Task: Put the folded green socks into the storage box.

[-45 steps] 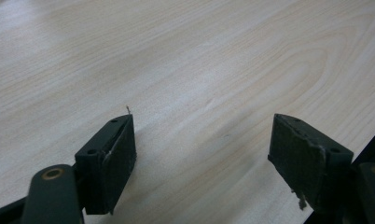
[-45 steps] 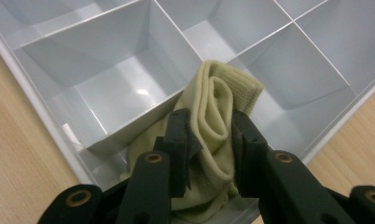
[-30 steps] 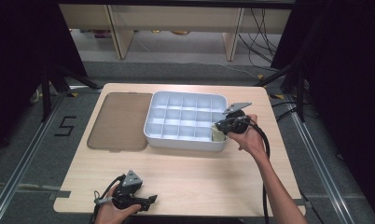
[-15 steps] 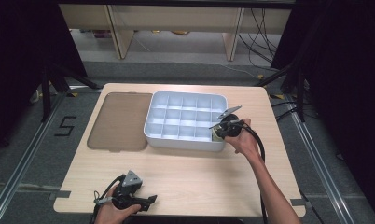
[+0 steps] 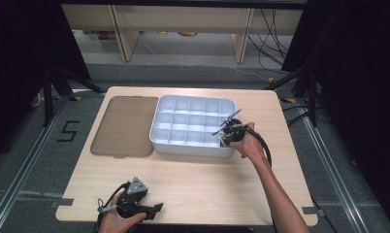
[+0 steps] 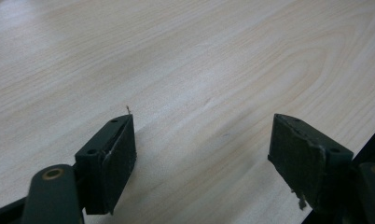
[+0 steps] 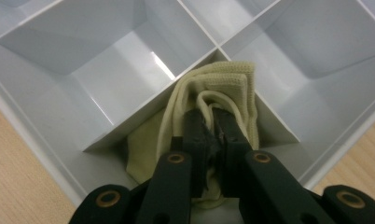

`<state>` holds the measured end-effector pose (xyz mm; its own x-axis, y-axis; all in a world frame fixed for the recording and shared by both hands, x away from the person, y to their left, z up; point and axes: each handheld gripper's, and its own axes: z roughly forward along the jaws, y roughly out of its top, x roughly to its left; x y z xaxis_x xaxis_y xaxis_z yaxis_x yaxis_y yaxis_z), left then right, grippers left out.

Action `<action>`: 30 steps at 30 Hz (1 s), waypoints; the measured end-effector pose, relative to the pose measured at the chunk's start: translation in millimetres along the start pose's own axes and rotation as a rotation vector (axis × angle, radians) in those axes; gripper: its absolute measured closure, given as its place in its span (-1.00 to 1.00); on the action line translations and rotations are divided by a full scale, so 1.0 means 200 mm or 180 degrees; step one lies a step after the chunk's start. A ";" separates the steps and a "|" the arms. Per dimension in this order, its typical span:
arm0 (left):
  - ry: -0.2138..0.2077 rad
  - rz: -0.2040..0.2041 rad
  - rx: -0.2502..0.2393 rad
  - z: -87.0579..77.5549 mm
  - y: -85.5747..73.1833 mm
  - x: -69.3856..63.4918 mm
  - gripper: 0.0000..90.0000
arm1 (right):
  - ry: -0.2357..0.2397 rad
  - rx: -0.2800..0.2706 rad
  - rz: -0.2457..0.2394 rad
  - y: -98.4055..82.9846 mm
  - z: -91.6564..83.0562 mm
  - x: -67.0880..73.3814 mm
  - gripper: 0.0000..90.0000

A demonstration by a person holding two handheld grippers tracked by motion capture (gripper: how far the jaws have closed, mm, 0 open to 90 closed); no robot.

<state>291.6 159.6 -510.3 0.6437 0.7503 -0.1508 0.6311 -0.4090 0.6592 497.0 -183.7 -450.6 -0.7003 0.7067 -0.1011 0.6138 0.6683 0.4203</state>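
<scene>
— Progress first: how far along does this look?

— Well along, I judge. The right gripper (image 7: 217, 122) is down in the corner compartment of the white divided tray (image 5: 160, 141), its jaws clenched on a folded cream cloth (image 7: 223, 86) — the cloth bunches up around and ahead of the jaw tips, pressed against the divider wall just beyond them.

— So the cloth is in its cell?

— Mostly. Its lower folds lie on the compartment floor beneath the jaws, while the upper fold stands above them against the divider. What is left, as I read it: let go, pull out, and perhaps fit the brown lid (image 5: 122, 126) lying flat beside the tray.

— And the jaws have just moved?

— They have just been closing, with the cloth between them.

— What does the cloth look like?

— Soft knit, pale yellow, with a ribbed edge — folded over on itself several times, limp rather than stiff.

— The other hand?

— The left gripper (image 6: 202, 154) rests low over the bare wooden table (image 6: 199, 70), jaws released and wide, nothing between them.
</scene>
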 end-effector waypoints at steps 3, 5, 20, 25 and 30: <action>0.0004 -0.0007 0.0003 0.00 0.00 0.00 -0.50 | 0.0034 0.0001 -0.0010 0.00 0.00 -0.01 0.87; 0.0056 -0.0010 -0.0006 0.00 0.00 0.00 -0.50 | 0.0048 0.0013 0.0057 0.00 -0.01 -0.01 0.86; 0.0044 -0.0032 -0.0019 0.00 0.00 0.00 -0.50 | -0.0010 -0.0662 0.0212 -0.02 -0.24 -0.05 0.67; 0.0018 -0.0014 -0.0033 0.00 0.00 0.01 -0.50 | 0.0015 -0.1124 0.0294 -0.08 -0.30 -0.07 0.46; 0.0022 -0.0033 -0.0006 -0.01 0.01 0.01 -0.50 | 0.0148 -0.1338 0.0360 -0.15 -0.34 -0.04 0.17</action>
<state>293.3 160.9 -508.7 0.6342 0.7580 -0.1524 0.6368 -0.4002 0.6591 459.0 -225.7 -400.5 -0.6587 0.7524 0.0032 0.4924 0.4279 0.7580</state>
